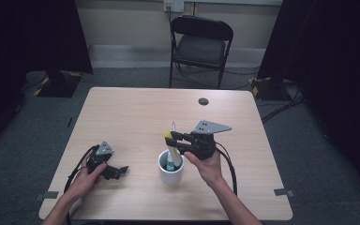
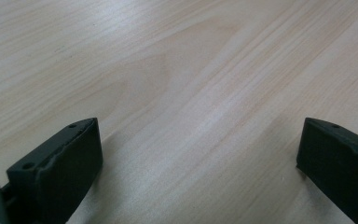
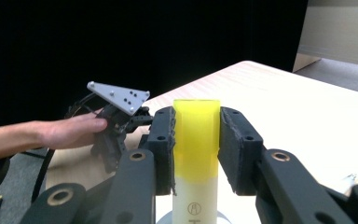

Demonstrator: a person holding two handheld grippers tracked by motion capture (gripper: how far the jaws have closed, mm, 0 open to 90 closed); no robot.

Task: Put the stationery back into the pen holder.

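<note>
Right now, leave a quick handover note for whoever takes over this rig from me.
Right tool: shut on the yellow-capped marker, gripping the cap, marker upright with its lower end in the white cup.
Left tool: open, nothing between its jaws, resting low on the table to the cup's left.
Cup stands mid-table; another pen sticks up from it.
Done: marker gripped at the cup.
Left: whether it goes in or comes out isn't clear from here; finish that move and let go.
</note>
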